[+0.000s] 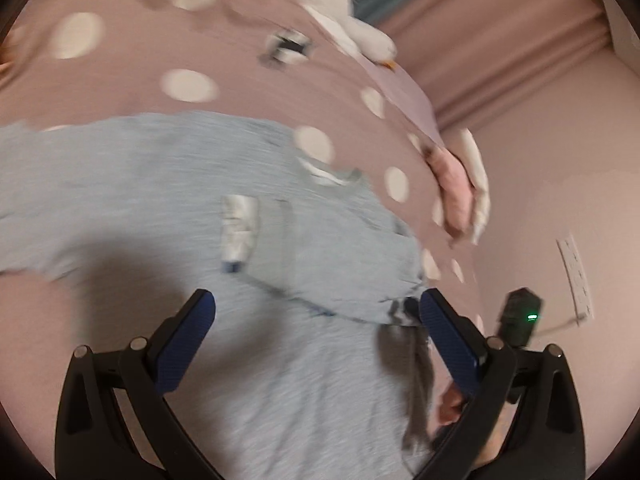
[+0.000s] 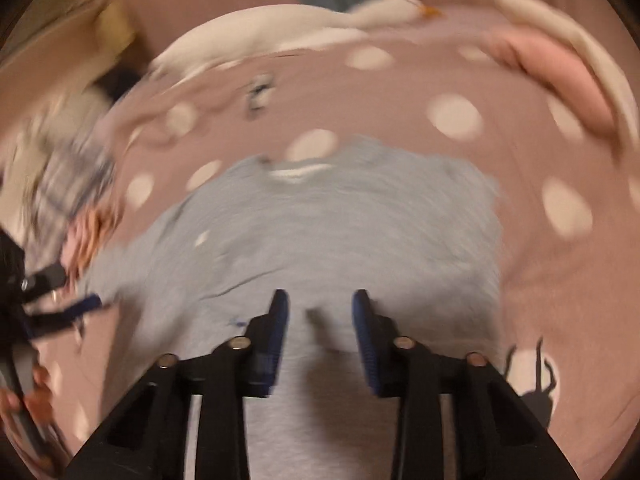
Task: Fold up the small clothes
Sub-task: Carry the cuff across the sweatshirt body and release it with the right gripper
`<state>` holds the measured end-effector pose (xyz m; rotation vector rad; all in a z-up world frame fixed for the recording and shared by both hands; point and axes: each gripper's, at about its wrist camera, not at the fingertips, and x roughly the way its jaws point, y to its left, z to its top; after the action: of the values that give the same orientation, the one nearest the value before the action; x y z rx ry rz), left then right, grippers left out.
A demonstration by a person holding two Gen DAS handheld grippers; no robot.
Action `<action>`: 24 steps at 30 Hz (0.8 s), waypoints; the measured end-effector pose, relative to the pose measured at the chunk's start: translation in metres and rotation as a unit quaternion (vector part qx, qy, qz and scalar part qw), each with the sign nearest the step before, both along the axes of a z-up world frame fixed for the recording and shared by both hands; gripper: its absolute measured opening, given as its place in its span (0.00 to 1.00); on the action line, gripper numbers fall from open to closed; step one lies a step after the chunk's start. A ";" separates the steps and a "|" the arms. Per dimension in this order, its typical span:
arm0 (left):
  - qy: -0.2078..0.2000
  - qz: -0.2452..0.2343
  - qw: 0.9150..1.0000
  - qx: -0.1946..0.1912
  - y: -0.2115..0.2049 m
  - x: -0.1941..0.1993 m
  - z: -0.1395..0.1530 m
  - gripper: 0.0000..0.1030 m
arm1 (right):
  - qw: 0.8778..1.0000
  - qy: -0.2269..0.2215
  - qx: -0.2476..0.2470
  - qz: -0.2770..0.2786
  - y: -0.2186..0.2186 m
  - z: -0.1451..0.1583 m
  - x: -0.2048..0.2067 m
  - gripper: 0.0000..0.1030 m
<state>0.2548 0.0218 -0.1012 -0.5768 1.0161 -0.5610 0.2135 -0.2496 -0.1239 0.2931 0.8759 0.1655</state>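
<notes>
A small pale grey-blue top lies spread on a pink bedspread with white dots. One side of it is folded over, and a white label shows. My left gripper hovers over the top's lower part, jaws wide apart with nothing between the pads. In the right wrist view the same top lies neck away from me. My right gripper stands just above its lower middle, jaws partly apart, the pads clear of the cloth. The left gripper's blue fingertip shows at the garment's left edge.
A white plush goose lies along the far side of the bedspread. Folded pink and cream clothes sit at the far right, a loose pile of clothes at the left. A small black-and-white item lies beyond the top.
</notes>
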 end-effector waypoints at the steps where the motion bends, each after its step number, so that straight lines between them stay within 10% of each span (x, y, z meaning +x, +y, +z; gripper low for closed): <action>1: 0.001 -0.007 1.000 -0.003 -0.007 0.004 -0.002 0.97 | 1.000 0.003 0.004 -0.008 -0.004 -0.006 -0.005 0.28; 13: 0.050 -0.008 0.999 0.002 -0.049 0.041 -0.059 0.81 | 0.997 0.029 0.044 -0.054 -0.028 -0.043 -0.007 0.05; 20: 0.001 0.052 0.999 -0.014 0.026 -0.001 -0.017 1.00 | 0.995 0.041 0.059 -0.068 -0.029 -0.034 -0.019 0.07; 24: -0.019 0.130 0.991 -0.015 0.103 -0.035 -0.006 1.00 | 0.995 0.021 0.066 -0.066 -0.026 -0.020 -0.037 0.25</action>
<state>0.2196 0.1247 -0.1069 -0.7098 0.8811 -0.3554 0.1761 -0.2757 -0.1435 0.4786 0.8862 0.0958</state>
